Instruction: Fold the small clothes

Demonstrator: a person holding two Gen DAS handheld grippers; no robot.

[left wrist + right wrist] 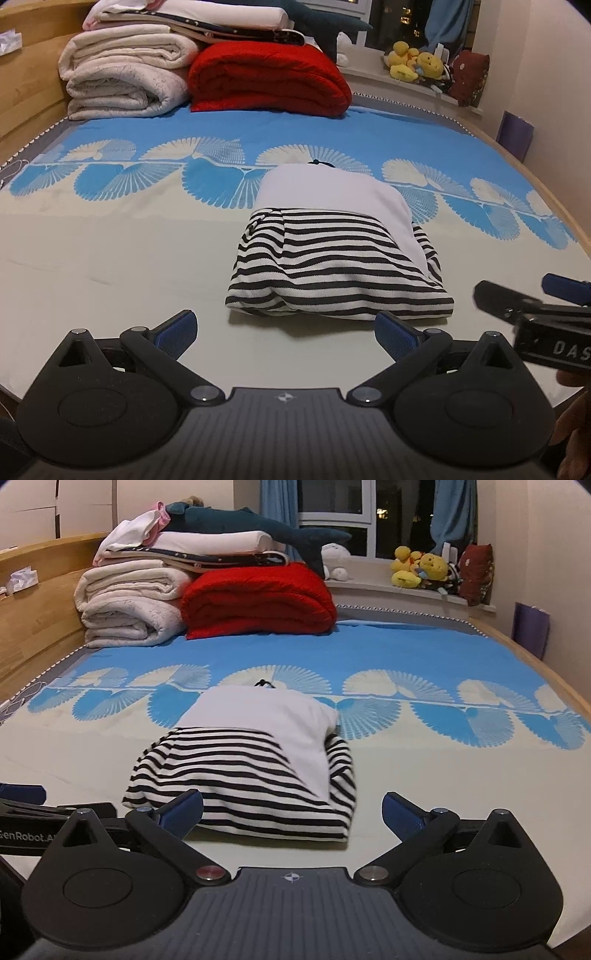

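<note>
A small folded garment (pixel 332 266), black-and-white striped with a white panel on top, lies flat on the bed (pixel 110 266). My left gripper (pixel 286 338) stands open just in front of its near edge, nothing between the blue pads. The right gripper (pixel 535 306) shows at the right edge of the left wrist view, beside the garment's near right corner. In the right wrist view the garment (pixel 243 771) lies ahead and my right gripper (pixel 293 818) is open wide, its left fingertip (pixel 184 810) over the striped near edge, not pressing it.
Folded cream blankets (pixel 122 74) and a red blanket (pixel 266 79) are stacked at the far end against the wooden headboard (pixel 26 85). Plush toys (pixel 421 570) sit on the window sill. A purple bag (pixel 532 627) stands right of the bed.
</note>
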